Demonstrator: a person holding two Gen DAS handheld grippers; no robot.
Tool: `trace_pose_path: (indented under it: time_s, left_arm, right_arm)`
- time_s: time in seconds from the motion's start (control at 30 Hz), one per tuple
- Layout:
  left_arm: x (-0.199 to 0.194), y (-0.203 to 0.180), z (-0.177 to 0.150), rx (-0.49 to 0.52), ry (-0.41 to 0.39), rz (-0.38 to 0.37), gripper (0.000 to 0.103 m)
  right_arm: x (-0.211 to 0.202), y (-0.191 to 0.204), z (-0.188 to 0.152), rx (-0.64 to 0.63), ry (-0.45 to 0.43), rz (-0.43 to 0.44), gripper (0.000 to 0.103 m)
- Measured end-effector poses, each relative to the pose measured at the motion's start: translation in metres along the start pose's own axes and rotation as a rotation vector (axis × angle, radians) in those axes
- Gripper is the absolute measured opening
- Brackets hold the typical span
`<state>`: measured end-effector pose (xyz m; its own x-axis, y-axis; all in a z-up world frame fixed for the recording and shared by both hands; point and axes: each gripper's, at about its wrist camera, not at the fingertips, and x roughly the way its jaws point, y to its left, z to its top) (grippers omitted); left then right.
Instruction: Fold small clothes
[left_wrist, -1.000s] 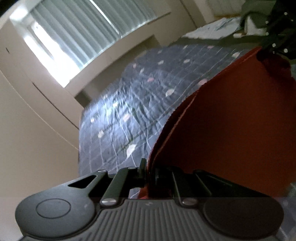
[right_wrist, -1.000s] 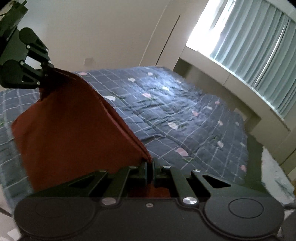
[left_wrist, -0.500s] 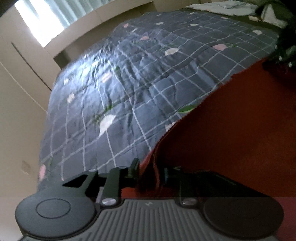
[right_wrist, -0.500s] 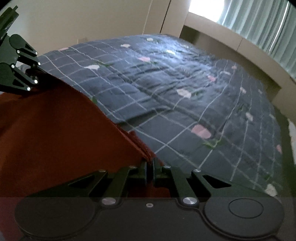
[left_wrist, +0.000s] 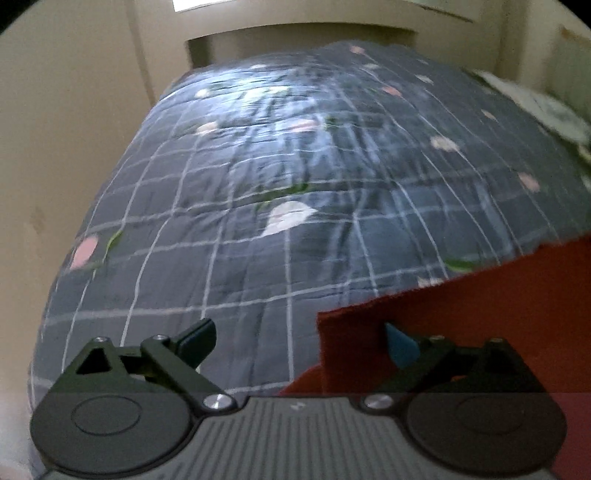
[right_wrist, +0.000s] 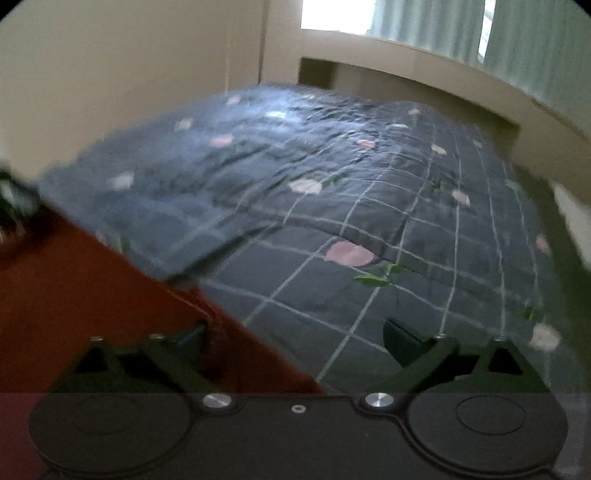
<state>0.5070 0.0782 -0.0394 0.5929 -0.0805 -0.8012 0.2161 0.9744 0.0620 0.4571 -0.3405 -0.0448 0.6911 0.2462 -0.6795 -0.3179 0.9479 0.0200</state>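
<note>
Two tools, left (left_wrist: 297, 341) and right (right_wrist: 295, 341), are opening, gripping nothing, over one red garment (left_wrist: 480, 314).

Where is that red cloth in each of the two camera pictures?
Left wrist view: the red cloth fills the lower right, over the right finger of the tongs.
Right wrist view: the same cloth fills the lower left.
Shared landmark: the dark checked bedspread beneath it.

Cloth (left_wrist: 480, 314) on bedspread (left_wrist: 295, 166) — window (right_wrist: 332, 14) behind
</note>
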Motion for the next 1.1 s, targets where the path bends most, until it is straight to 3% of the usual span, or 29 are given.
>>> trace_pose_path:
  time_s: [0.17,0.3,0.47,0.63,0.8,0.9,1.0,1.07,1.1]
  left_arm:
    - [-0.013,-0.005,-0.009,-0.047,-0.119,0.140,0.102]
    - [-0.021,-0.019,-0.013,-0.051,-0.161,0.145,0.102]
    - [-0.022,-0.043,-0.019,0.009,-0.182,0.159,0.102]
    - [-0.018,-0.060,-0.036,0.006,-0.191,0.151,0.102]
    - [-0.010,-0.066,-0.058,-0.019,-0.212,0.179,0.103]
    - [-0.003,-0.068,-0.067,-0.034,-0.225,0.198,0.103]
    - [-0.001,-0.064,-0.069,-0.066,-0.228,0.185,0.103]
    - [0.000,-0.060,-0.070,-0.087,-0.220,0.169,0.103]
    - [0.000,-0.057,-0.070,-0.100,-0.218,0.161,0.103]
  right_arm:
    - [-0.005,-0.003,0.000,0.051,0.016,0.033,0.102]
    - [0.001,-0.017,0.003,0.189,0.074,0.112,0.102]
    - [-0.012,-0.029,0.015,0.248,0.011,0.091,0.102]
    - [-0.032,-0.003,-0.008,0.095,-0.008,0.114,0.102]
    - [-0.058,0.029,-0.046,-0.081,-0.096,0.149,0.101]
    - [-0.062,0.038,-0.057,-0.122,-0.125,0.145,0.091]
    - [-0.060,0.041,-0.059,-0.141,-0.144,0.100,0.071]
    - [-0.055,0.040,-0.056,-0.141,-0.147,0.037,0.023]
    - [-0.051,0.037,-0.055,-0.127,-0.145,0.008,0.014]
